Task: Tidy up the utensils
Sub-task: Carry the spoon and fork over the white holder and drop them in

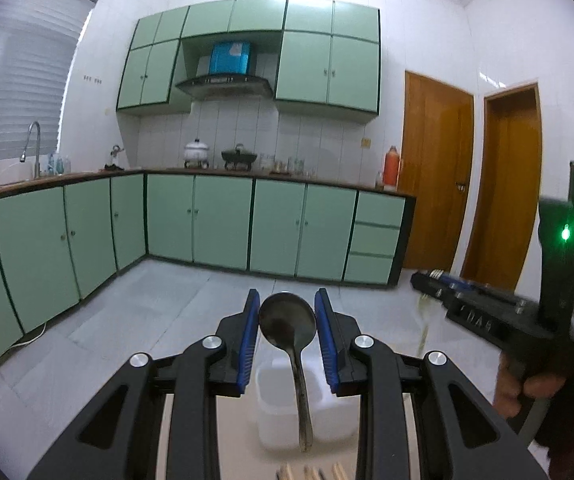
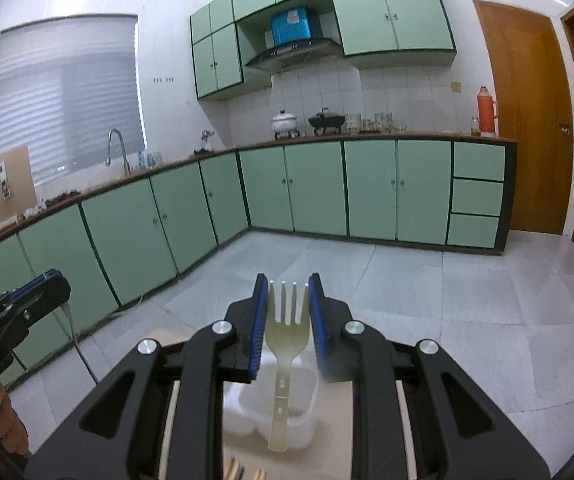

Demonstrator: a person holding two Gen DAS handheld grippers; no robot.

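Note:
My left gripper (image 1: pixel 287 295) is shut on a metal spoon (image 1: pixel 287 322). Its blue pads press the sides of the bowl, and the handle hangs down toward me. My right gripper (image 2: pixel 288 279) is shut on a pale plastic fork (image 2: pixel 288 334), clamped by its head with the tines pointing away. Both are held up in the air above a white plastic container (image 1: pixel 277 404) (image 2: pixel 243 408) on a pale tabletop. In the left wrist view the right gripper (image 1: pixel 421 280) shows at the right edge. In the right wrist view the left gripper (image 2: pixel 53 280) shows at the left.
Wooden stick ends (image 1: pixel 311 473) (image 2: pixel 243 473) lie at the near edge below the container. Green base cabinets (image 1: pixel 223 224) under a counter with pots run along the far walls. A brown door (image 1: pixel 435 176) stands at the right, with grey tiled floor between.

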